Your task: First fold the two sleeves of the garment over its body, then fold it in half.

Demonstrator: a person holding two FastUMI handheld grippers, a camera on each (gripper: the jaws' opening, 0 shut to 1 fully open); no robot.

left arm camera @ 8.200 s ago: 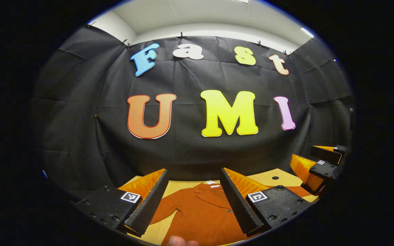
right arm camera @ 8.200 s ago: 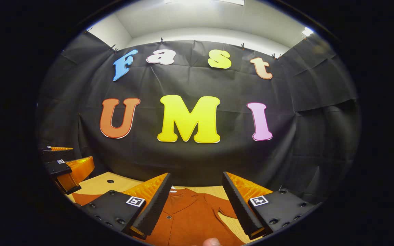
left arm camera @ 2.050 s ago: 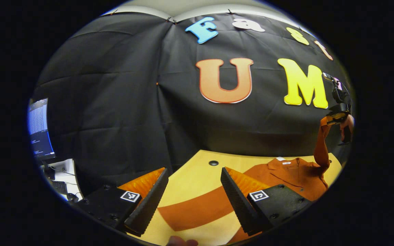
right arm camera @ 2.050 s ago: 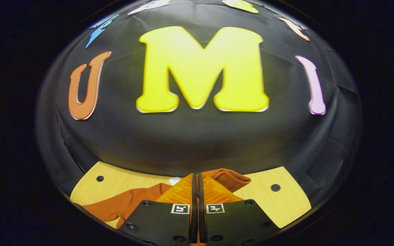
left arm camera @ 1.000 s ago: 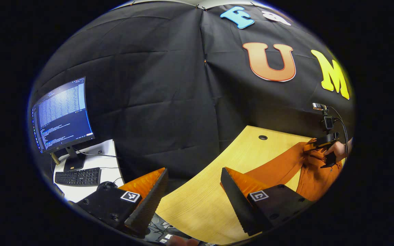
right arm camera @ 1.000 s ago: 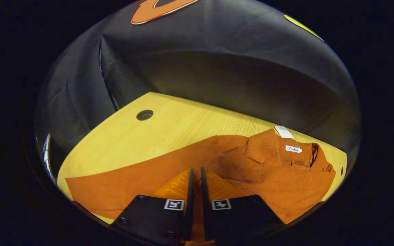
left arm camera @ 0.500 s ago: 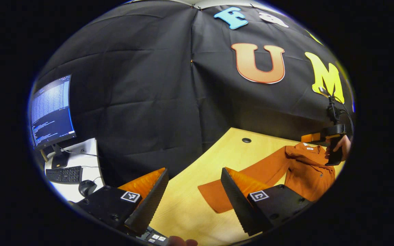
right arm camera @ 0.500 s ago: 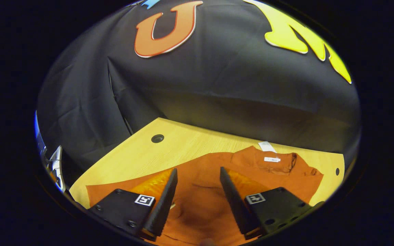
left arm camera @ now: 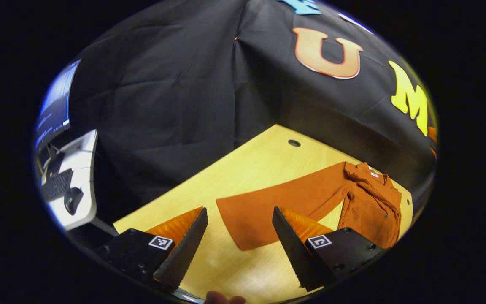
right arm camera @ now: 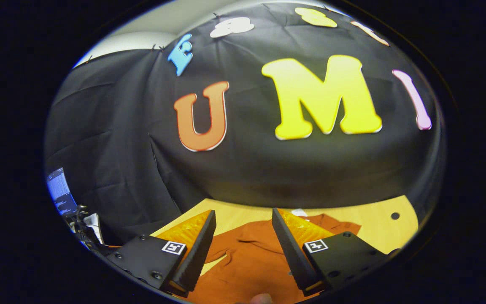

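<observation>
Wooden desk [left arm camera: 243, 169] before the black cloth wall, with the rust-orange garment [left arm camera: 369, 202] lying flat on it.
One long sleeve [left arm camera: 276, 202] lies stretched out from the garment's body across the desk. The left tongs [left arm camera: 236, 242] hang spread and empty above the sleeve's cuff end; the right tongs [right arm camera: 241, 249] are spread and empty above the garment's body.

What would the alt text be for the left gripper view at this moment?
An orange garment lies on a light wooden table, one long sleeve stretched flat out from its body toward the camera. The left gripper is open just short of the sleeve's cuff end. Off to the left stand a monitor and a keyboard on a white desk.
</observation>
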